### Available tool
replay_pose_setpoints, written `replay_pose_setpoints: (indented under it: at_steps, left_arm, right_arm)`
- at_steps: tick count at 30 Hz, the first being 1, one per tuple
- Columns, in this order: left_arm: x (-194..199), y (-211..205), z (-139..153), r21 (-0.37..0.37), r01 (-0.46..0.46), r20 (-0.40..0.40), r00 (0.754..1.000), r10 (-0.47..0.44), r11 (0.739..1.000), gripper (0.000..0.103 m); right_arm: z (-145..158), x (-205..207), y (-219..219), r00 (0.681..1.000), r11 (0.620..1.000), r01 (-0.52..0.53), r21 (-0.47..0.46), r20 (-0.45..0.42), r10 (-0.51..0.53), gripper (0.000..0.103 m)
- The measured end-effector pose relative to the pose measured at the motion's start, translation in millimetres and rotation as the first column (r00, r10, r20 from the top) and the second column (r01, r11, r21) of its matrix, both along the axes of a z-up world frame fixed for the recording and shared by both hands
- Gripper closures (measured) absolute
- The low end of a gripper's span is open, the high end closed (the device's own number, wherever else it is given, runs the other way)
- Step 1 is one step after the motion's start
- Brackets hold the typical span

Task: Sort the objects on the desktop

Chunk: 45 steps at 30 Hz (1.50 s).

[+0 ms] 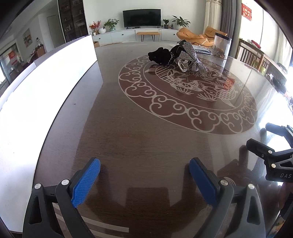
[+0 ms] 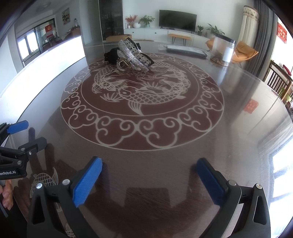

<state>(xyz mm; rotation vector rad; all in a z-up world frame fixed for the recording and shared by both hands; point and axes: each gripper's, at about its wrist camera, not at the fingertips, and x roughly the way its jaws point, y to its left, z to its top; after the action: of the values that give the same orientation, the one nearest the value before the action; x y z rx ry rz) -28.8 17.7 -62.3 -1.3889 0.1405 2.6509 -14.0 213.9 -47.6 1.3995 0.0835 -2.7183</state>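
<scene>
Your left gripper and right gripper both hang released over the bare near tabletop, nothing between their pads. The hair accessories pile sits well ahead, on the medallion's far edge.

A home living room: television, orange armchair, potted plants.

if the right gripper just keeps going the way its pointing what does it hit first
Probably the bare glossy table: the open right gripper angles down at it, well short of the pile of hair clips.
</scene>
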Motion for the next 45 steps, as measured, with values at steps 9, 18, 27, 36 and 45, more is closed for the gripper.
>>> replay_pose_setpoints:
  at_steps: [9, 18, 27, 36, 45]
  left_arm:
    - [-1.7, -3.9, -1.7, 0.006, -0.025, 0.009, 1.0, 0.025, 1.0, 0.0]
    - [-0.6, -3.7, -1.1, 0.007, -0.023, -0.002, 1.0, 0.023, 1.0, 0.0]
    - [-0.6, -3.4, -1.1, 0.007, -0.03, 0.002, 1.0, 0.03, 1.0, 0.0]
    - [-0.2, -2.9, -1.3, 0.008, -0.04, 0.002, 0.999, 0.04, 0.999, 0.0]
    - [1.4, -2.9, -1.4, 0.008, -0.038, -0.005, 0.999, 0.038, 0.999, 0.0]
  right_arm:
    - [-0.5, -0.8, 1.0, 1.0, 1.0, 0.0, 0.0, 0.0, 0.0, 0.0]
    - [-0.5, -0.6, 1.3, 1.0, 1.0, 0.0, 0.0, 0.0, 0.0, 0.0]
    - [-0.6, -0.5, 1.0, 1.0, 1.0, -0.001, 0.0, 0.0, 0.001, 0.0]
    - [-0.6, -0.4, 1.6, 1.0, 1.0, -0.001, 0.0, 0.0, 0.001, 0.0]
    - [-0.6, -0.5, 1.7, 1.0, 1.0, -0.001, 0.0, -0.001, 0.001, 0.0]
